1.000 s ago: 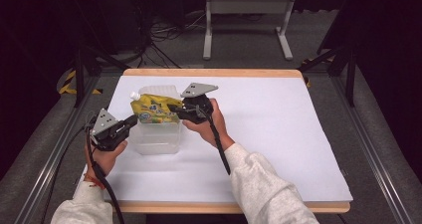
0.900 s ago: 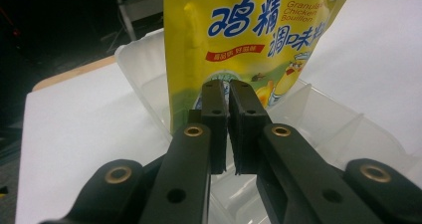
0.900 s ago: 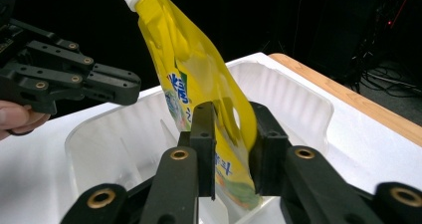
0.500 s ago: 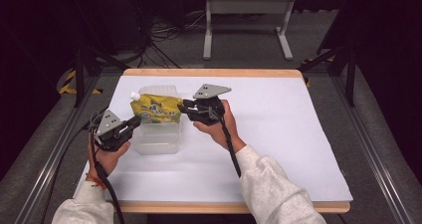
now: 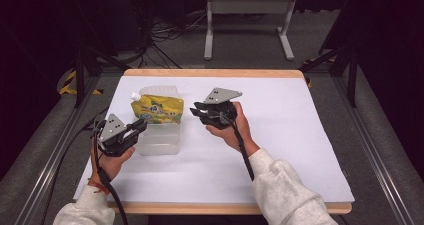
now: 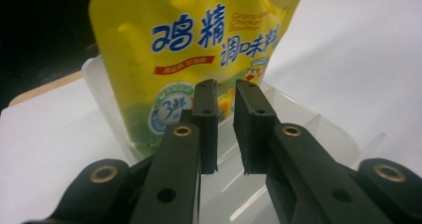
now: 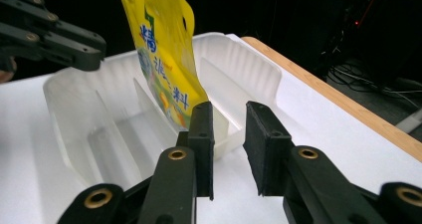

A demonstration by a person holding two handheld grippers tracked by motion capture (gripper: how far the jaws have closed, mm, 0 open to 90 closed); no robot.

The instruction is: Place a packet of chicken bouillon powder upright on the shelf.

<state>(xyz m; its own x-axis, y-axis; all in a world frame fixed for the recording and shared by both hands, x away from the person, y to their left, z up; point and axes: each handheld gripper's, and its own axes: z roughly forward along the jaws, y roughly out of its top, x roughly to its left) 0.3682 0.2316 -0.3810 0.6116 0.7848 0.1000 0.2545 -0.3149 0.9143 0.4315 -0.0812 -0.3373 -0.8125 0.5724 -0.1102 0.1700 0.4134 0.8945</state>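
A wooden-edged counter (image 5: 320,75) carries a white sheet (image 5: 300,150) that covers nearly all of its top. On the sheet's left half sits a clear plastic divided tray (image 5: 159,144), with thin walls splitting it into compartments; in the right tool view those partitions show as upright ribs (image 7: 144,104). A yellow chicken-bouillon pouch (image 5: 156,110) with blue lettering and a white spout at its upper left corner stands in the far part of the tray, leaning against its back wall; in the left tool view its printed face (image 6: 199,45) rises above the tray rim, and in the right tool view it is seen edge-on (image 7: 166,50), tilted.

The right tool (image 5: 196,109), held by a hand in a pale sleeve, hovers just to the right of the tray and pouch, apart from both, its jaws a narrow gap apart and holding nothing. The left tool (image 5: 140,126) sits at the tray's near left corner, pointing toward the pouch; its jaws are nearly closed with a thin slit between them, gripping nothing.
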